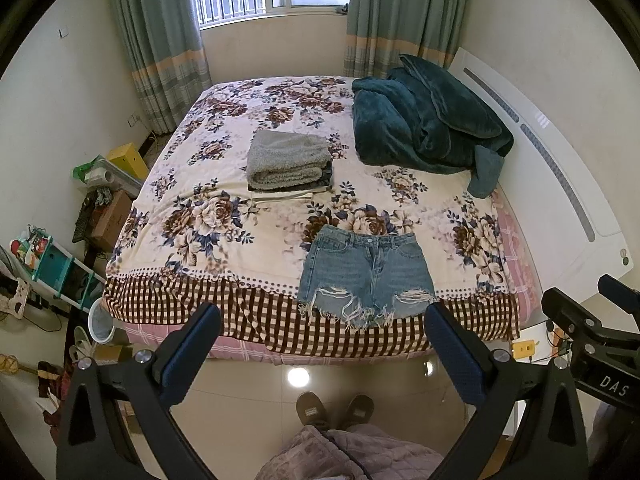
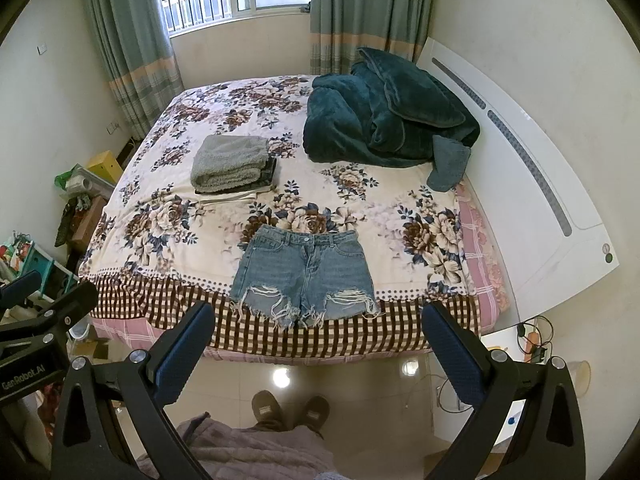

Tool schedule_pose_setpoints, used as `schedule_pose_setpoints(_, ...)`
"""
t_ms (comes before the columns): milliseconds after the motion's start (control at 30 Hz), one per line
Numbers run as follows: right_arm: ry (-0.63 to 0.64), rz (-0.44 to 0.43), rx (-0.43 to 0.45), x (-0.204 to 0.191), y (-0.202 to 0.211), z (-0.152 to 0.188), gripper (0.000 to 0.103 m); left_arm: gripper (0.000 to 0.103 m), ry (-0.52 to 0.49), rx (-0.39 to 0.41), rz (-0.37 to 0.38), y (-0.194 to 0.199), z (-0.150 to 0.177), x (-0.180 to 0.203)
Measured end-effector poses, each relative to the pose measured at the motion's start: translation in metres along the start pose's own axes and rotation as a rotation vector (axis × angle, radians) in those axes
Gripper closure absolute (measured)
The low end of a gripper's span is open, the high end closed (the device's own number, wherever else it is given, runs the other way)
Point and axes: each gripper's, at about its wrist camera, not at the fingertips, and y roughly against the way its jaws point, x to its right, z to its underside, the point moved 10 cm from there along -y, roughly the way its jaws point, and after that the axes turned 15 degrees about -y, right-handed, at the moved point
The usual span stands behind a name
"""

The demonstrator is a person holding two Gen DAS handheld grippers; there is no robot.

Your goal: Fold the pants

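Note:
Blue denim shorts with frayed hems lie spread flat, front up, at the near edge of the floral bed; they also show in the right wrist view. My left gripper is open and empty, held above the floor in front of the bed, short of the shorts. My right gripper is open and empty, likewise in front of the bed edge. The right gripper's body shows at the right edge of the left wrist view.
A stack of folded clothes topped by a grey fleece sits mid-bed. A crumpled teal blanket lies at the far right by the white headboard. Clutter and shelves stand left of the bed. My feet in slippers stand on the tiled floor.

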Motion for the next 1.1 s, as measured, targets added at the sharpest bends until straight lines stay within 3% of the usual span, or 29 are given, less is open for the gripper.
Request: schedule_pose_setpoints(1100,0.001,0.02,-0.02,-0.01,-0.01,0.004,0.0,0.0,-0.001,-0.003,0.017,-0.004,-0.005,0.001)
